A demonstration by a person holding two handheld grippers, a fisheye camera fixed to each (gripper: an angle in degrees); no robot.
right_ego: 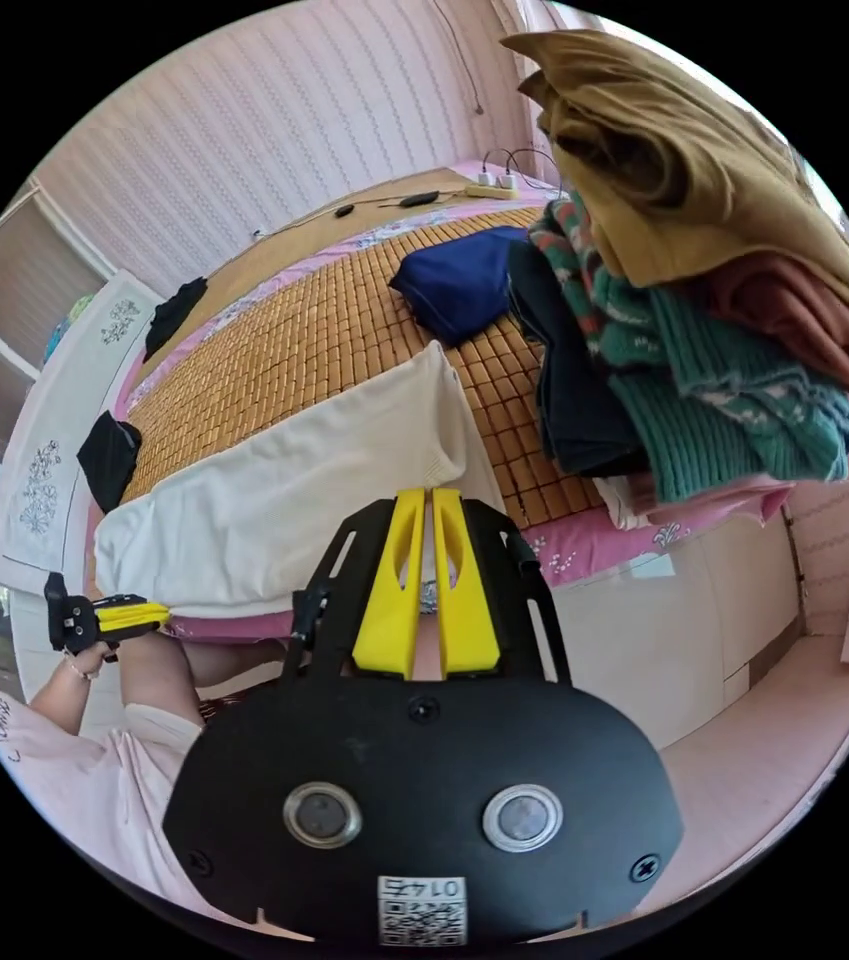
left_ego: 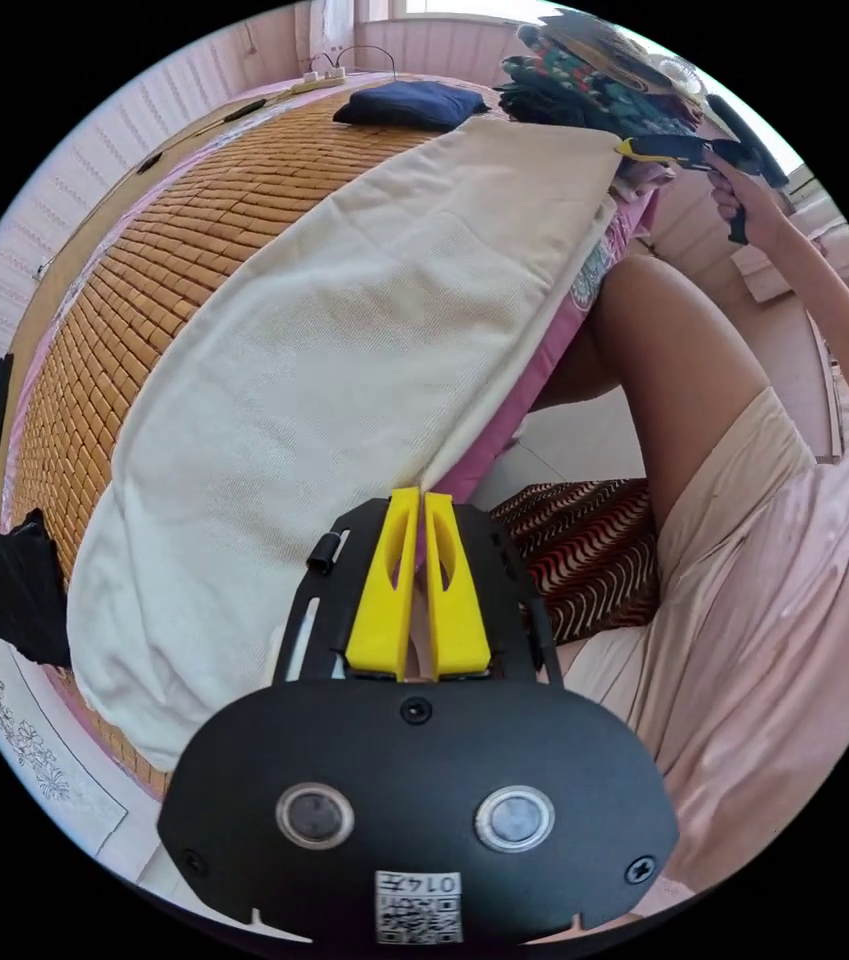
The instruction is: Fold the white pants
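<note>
While the white pants [left_ego: 344, 370] lie lengthwise along the near edge of the mat [left_ego: 194, 250], already doubled into one long band, the step in hand appears to be setting that edge straight before the next fold. The mat, a large woven bamboo sheet over a pink bed, carries the band along its border, with a tall pile [right_ego: 704, 300] of folded knitwear at one end and a navy garment [right_ego: 464, 280] just beyond it; the band stops short of the pile. The left gripper [left_ego: 422, 505] holds one end at the bed's edge, its yellow jaws drawn together with only a thin slit between, apparently pinching the hem, though the cloth between the tips is hidden. The right gripper [right_ego: 422, 500] meets the other end, jaws likewise nearly closed at the corner of the cloth; whether they truly bite it cannot be told. In the left gripper view the other gripper appears at the far corner, held in a hand [left_ego: 744, 205]. To do the step well, both ends should be held under even, light tension, kept level, and laid so the long edge runs parallel to the mat's border without creasing. The far end is best kept apart from the pile, lest it topple.
</note>
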